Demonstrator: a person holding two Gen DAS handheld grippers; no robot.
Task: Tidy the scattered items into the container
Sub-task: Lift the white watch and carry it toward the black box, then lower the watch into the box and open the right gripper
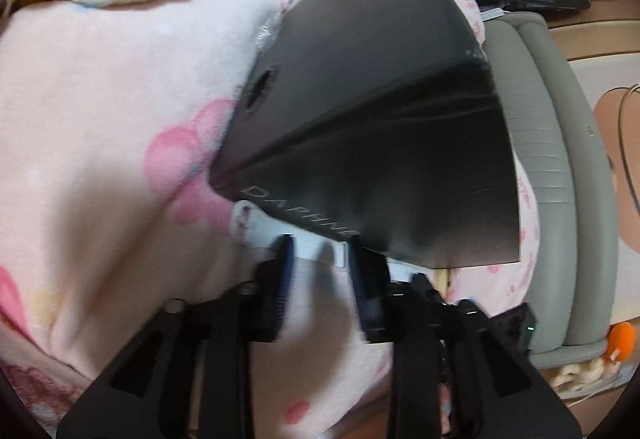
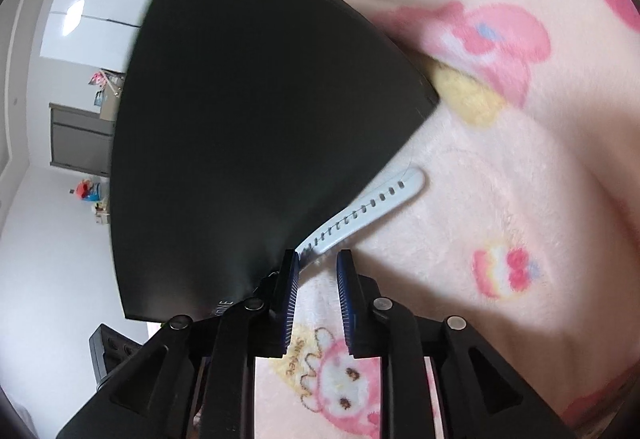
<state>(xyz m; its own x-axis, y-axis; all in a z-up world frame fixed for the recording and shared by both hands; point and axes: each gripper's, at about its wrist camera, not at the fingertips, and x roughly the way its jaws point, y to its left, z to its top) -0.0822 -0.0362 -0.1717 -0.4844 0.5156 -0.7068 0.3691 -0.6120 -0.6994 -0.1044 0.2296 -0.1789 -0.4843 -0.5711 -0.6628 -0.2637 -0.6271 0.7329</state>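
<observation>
"DAPHNE" — black box, "Smikee" — blanket

Both hand-held grippers parted.

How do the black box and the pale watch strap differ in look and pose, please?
The black box is large, dark and rigid-looking with flat faces; the watch strap is thin, pale blue-grey and punched with a row of holes. The box stands tilted, raised above the blanket; the strap lies flat, one end hidden under the box. Both are on the pink blanket.

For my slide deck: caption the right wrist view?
Open right gripper beside a pale watch strap lying under a black box on pink blanket.
</observation>
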